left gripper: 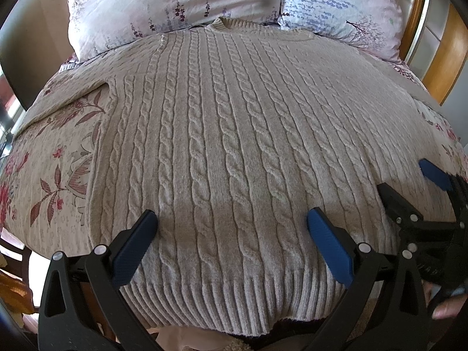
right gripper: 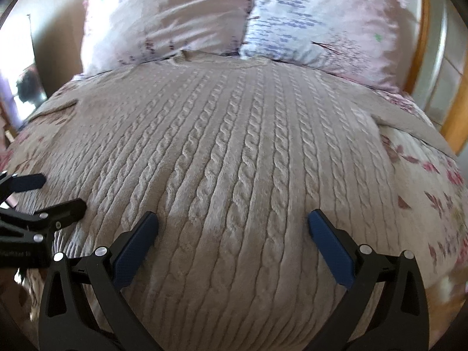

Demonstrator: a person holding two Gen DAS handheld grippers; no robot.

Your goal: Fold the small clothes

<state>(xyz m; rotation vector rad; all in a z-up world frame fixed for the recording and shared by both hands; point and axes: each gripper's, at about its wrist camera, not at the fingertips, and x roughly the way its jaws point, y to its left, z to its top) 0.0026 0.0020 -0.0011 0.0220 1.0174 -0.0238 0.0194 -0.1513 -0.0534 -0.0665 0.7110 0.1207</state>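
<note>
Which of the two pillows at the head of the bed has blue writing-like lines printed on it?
The right pillow, beside the wooden headboard. It carries rows of blue script-like marks, whereas the left pillow shows only pale pink fabric with purple flower sprigs. Both lie behind the sweater.

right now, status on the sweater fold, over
Left gripper and right gripper open, both holding nothing, above the hem end. Cable-knit sweater flat on bedspread, unfolded, collar at pillows. Nothing in the way.
</note>
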